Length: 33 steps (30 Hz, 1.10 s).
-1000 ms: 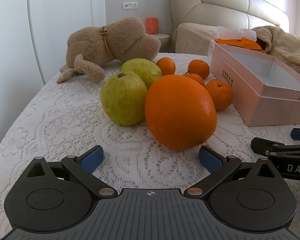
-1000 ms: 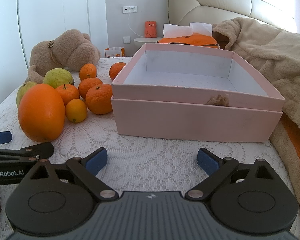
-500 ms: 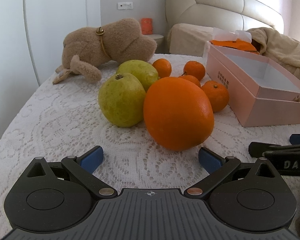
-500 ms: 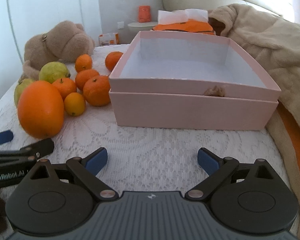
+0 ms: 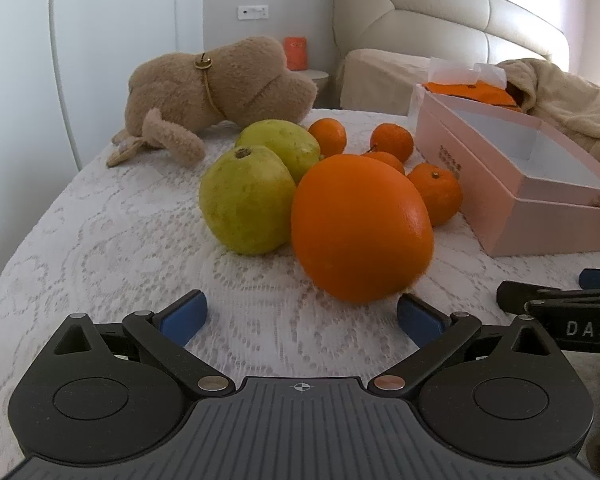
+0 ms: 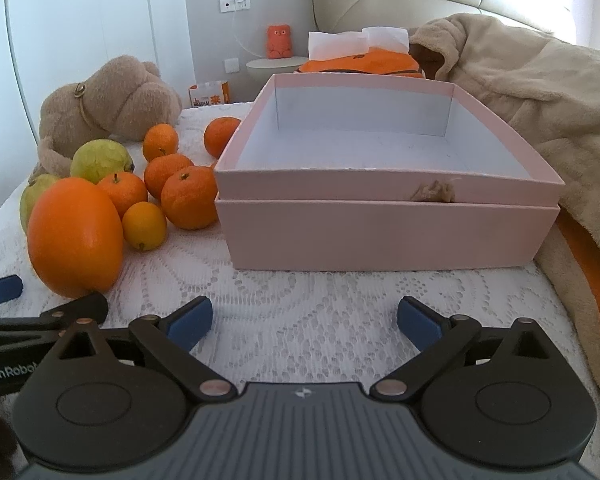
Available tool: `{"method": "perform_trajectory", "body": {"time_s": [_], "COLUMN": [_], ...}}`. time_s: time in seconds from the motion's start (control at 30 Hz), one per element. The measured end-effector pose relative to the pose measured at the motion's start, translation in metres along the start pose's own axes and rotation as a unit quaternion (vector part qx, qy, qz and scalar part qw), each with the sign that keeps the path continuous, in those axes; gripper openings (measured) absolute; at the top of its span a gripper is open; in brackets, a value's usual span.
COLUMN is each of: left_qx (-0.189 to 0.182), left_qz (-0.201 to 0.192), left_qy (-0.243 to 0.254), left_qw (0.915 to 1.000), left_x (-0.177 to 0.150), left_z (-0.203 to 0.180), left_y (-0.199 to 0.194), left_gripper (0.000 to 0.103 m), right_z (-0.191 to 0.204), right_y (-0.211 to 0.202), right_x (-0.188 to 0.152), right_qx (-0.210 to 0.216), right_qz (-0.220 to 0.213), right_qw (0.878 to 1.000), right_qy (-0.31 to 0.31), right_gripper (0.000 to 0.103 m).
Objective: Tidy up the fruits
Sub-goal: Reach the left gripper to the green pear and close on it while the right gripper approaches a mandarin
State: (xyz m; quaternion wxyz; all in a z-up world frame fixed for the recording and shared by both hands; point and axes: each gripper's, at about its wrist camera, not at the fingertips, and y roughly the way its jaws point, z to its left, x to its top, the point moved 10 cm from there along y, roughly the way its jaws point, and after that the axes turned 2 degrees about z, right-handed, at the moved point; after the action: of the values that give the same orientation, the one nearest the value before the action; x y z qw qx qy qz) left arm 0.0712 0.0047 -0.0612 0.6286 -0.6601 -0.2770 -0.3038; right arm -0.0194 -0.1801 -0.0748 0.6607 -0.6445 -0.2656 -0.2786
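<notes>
A big orange (image 5: 360, 228) lies on the lace cloth just ahead of my open, empty left gripper (image 5: 300, 314); it also shows in the right wrist view (image 6: 75, 236). Two green guavas (image 5: 246, 198) sit beside and behind it, with several small tangerines (image 5: 436, 192) and a small yellow citrus (image 6: 145, 225) further back. An open, empty pink box (image 6: 384, 184) stands straight ahead of my open, empty right gripper (image 6: 304, 318); the box also appears at the right in the left wrist view (image 5: 516, 184).
A brown plush toy (image 5: 216, 88) lies behind the fruit. A beige blanket (image 6: 540, 92) is heaped to the right of the box. An orange tissue pack (image 6: 360, 62) sits behind the box. The left gripper's finger (image 6: 40, 316) shows at the right wrist view's left edge.
Both grippers have drifted slightly, so the views shift a little; the pink box looks a bit nearer in the right wrist view. No fruit has moved and both grippers stay open.
</notes>
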Motion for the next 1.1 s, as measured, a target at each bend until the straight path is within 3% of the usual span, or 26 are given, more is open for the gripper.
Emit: {"method": "perform_trajectory", "body": {"time_s": [0.17, 0.27, 0.4, 0.53, 0.63, 0.8, 0.9, 0.97, 1.03, 1.1], "left_qx": [-0.027, -0.048, -0.055, -0.054, -0.031, -0.037, -0.046, -0.061, -0.056, -0.043], "left_qz": [0.001, -0.008, -0.055, -0.051, -0.06, -0.07, -0.062, -0.047, -0.056, -0.077], "left_qy": [-0.017, -0.021, -0.014, -0.013, -0.025, -0.07, -0.098, -0.121, -0.113, -0.109], "left_qw": [0.9995, 0.9986, 0.9969, 0.9971, 0.9974, 0.9945, 0.9922, 0.9897, 0.9904, 0.9902], "left_x": [-0.011, -0.01, 0.021, 0.054, 0.077, 0.107, 0.12, 0.128, 0.135, 0.137], "left_z": [0.002, 0.001, 0.009, 0.023, 0.045, 0.08, 0.095, 0.102, 0.105, 0.105], "left_y": [-0.029, -0.047, -0.074, -0.068, -0.058, -0.037, -0.02, -0.012, -0.013, -0.018], "left_gripper": [0.103, 0.103, 0.103, 0.103, 0.103, 0.103, 0.103, 0.103, 0.103, 0.103], "right_z": [-0.001, -0.006, 0.008, 0.045, 0.078, 0.109, 0.137, 0.143, 0.139, 0.128], "right_y": [-0.02, -0.036, -0.077, -0.107, -0.097, -0.062, -0.04, -0.03, -0.028, -0.032], "right_x": [-0.017, -0.023, 0.001, 0.037, 0.05, 0.066, 0.072, 0.08, 0.084, 0.085], "right_qx": [0.003, -0.005, 0.003, 0.064, 0.109, 0.153, 0.202, 0.21, 0.223, 0.213], "right_qz": [0.021, 0.014, -0.059, -0.119, -0.099, -0.045, -0.016, -0.001, 0.019, 0.0], "right_qw": [1.0, 1.0, 0.997, 0.987, 0.979, 0.972, 0.956, 0.956, 0.955, 0.96], "right_qy": [-0.017, -0.014, -0.047, -0.091, -0.141, -0.173, -0.211, -0.206, -0.193, -0.18], "right_gripper": [0.097, 0.087, 0.085, 0.085, 0.085, 0.085, 0.084, 0.081, 0.081, 0.081]}}
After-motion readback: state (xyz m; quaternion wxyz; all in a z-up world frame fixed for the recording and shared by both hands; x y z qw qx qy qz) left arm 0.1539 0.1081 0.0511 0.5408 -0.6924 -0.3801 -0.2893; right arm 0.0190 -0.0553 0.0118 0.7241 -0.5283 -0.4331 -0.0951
